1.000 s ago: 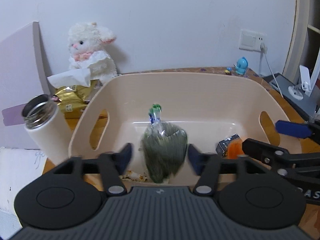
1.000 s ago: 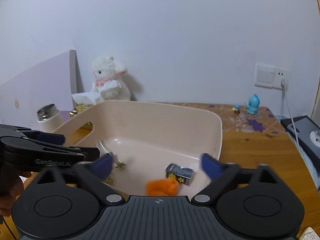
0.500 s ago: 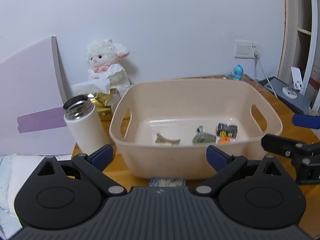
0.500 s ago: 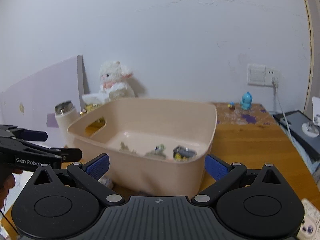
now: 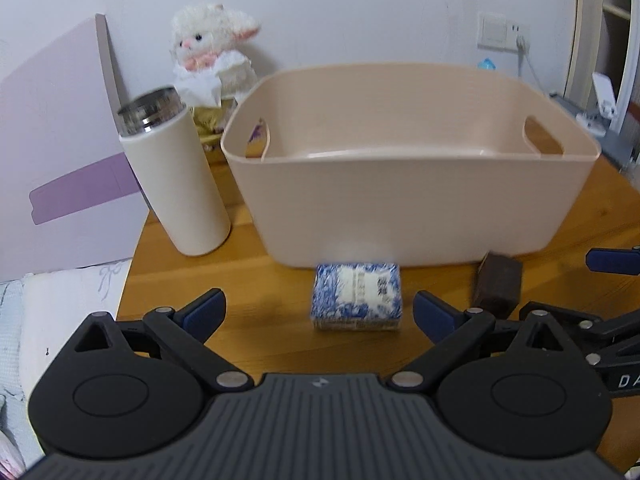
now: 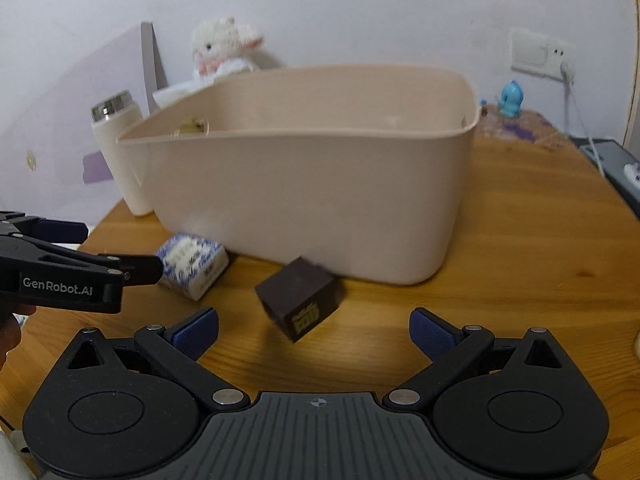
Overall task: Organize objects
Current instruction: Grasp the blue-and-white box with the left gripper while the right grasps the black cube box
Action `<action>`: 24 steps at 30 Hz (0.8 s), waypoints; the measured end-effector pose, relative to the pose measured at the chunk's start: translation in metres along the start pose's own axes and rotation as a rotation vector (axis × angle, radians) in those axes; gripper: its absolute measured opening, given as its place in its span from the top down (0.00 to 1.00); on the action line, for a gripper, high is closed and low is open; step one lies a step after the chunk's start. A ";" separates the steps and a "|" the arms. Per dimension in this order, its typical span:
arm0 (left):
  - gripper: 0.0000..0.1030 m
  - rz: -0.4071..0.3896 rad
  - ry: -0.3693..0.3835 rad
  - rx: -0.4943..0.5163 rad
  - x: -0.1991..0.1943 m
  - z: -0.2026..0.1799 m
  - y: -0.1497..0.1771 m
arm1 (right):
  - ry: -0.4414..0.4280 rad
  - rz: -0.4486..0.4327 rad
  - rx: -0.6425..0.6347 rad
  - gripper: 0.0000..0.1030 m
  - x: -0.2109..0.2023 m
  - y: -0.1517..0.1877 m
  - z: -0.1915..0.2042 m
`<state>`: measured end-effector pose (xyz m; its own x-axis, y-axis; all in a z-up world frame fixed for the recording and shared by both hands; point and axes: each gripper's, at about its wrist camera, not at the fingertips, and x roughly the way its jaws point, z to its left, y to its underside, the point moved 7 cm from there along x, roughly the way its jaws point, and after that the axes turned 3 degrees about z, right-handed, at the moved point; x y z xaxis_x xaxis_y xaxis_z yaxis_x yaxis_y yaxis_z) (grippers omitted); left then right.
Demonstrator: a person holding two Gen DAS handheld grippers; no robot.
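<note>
A beige plastic bin (image 5: 408, 208) stands on the wooden table; it also shows in the right wrist view (image 6: 312, 200). Its contents are hidden from this low angle. A blue-and-white tissue pack (image 5: 357, 295) lies on the table in front of the bin, between my left gripper's fingers; it shows in the right wrist view (image 6: 192, 264) too. A dark brown box (image 6: 302, 302) lies in front of my right gripper and shows at the right in the left wrist view (image 5: 498, 286). My left gripper (image 5: 320, 312) is open and empty. My right gripper (image 6: 314, 334) is open and empty.
A white thermos (image 5: 176, 176) with a steel rim stands left of the bin. A white plush lamb (image 5: 212, 52) and a gold tissue box (image 5: 208, 124) sit behind. A purple board (image 5: 60, 152) leans at the left. A blue figurine (image 6: 511, 98) and wall socket (image 6: 540, 54) are at the back right.
Both grippers have pulled back from over the bin and dropped low to the table. The left gripper let go of the green bag in the bin. The tissue pack and brown box came into view.
</note>
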<state>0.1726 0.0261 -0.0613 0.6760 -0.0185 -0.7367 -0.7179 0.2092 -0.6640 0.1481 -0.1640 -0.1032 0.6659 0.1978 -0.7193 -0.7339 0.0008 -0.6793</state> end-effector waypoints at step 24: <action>0.03 0.127 0.115 -0.037 0.060 -0.004 0.000 | 0.159 0.004 0.036 0.00 0.036 0.008 -0.026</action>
<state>0.2123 0.0215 -0.1056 0.5571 -0.1065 -0.8236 -0.8036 0.1808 -0.5670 0.1699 -0.1822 -0.1385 0.6738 0.0399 -0.7378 -0.7389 0.0360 -0.6729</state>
